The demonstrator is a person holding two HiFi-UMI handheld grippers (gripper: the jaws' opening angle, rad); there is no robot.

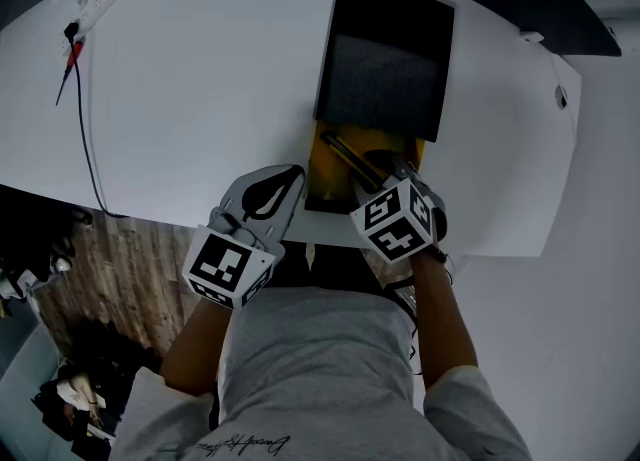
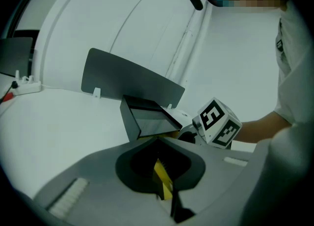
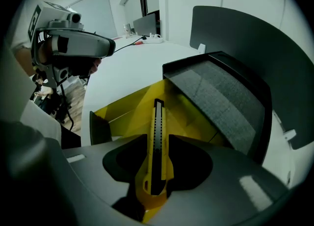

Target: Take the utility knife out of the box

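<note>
An open box point(image 1: 325, 164) with a yellow inside stands near the white table's front edge, its black foam-lined lid point(image 1: 385, 59) tipped back. The yellow and black utility knife point(image 3: 158, 141) lies in the box, and in the head view the knife point(image 1: 345, 157) runs diagonally. My right gripper point(image 3: 156, 171) points steeply down over it. Its jaws stand apart with the knife's handle end between them and a dark gap on each side. My left gripper point(image 2: 167, 190) is shut on the box's thin yellow wall point(image 2: 162, 176) at its near left corner point(image 1: 297, 181).
A power strip point(image 1: 85, 9) with a red plug and a black cable point(image 1: 85, 119) lies at the table's far left. A grey partition point(image 2: 132, 78) stands behind the box. The table point(image 1: 200, 79) ends just before my body, above a wooden floor.
</note>
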